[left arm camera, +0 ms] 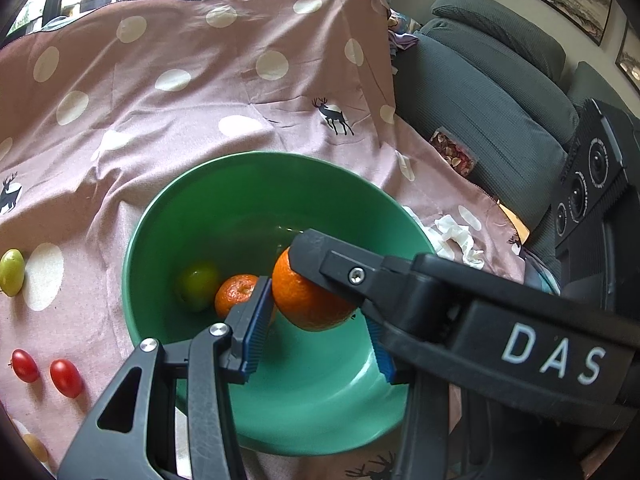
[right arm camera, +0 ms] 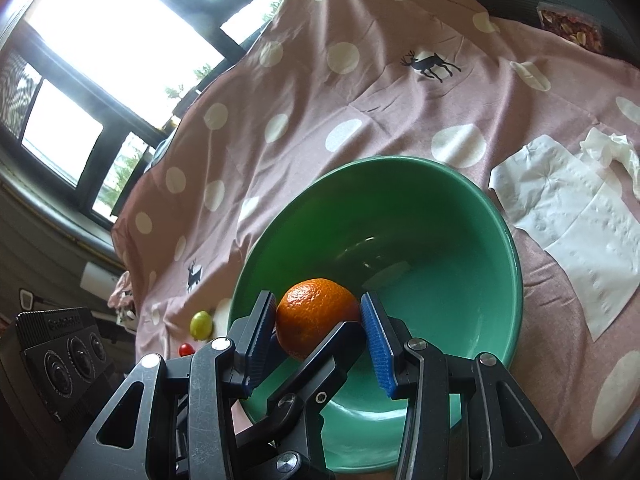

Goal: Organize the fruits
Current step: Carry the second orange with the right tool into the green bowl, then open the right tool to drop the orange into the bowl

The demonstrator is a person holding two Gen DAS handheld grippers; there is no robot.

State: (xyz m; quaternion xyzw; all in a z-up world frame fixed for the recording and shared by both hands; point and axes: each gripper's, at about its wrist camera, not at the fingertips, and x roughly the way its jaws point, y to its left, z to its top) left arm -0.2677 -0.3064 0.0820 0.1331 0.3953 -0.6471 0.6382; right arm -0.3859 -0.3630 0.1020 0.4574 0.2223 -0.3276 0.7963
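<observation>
A green bowl (left arm camera: 224,216) sits on a pink dotted cloth; it also shows in the right wrist view (right arm camera: 460,240). My right gripper (right arm camera: 318,334) is shut on an orange (right arm camera: 316,316) and holds it over the bowl; the orange shows in the left wrist view (left arm camera: 308,300). My left gripper (left arm camera: 316,332) is open over the bowl, right next to the orange. A smaller orange (left arm camera: 236,290) and a green fruit (left arm camera: 198,284) lie inside the bowl. A green fruit (left arm camera: 11,272) and two cherry tomatoes (left arm camera: 25,366) (left arm camera: 66,378) lie on the cloth to the left.
White paper napkins (right arm camera: 576,224) lie on the cloth right of the bowl. A grey sofa (left arm camera: 492,112) stands beyond the cloth's right edge, with a snack packet (left arm camera: 454,152) on it. Windows (right arm camera: 100,52) are behind.
</observation>
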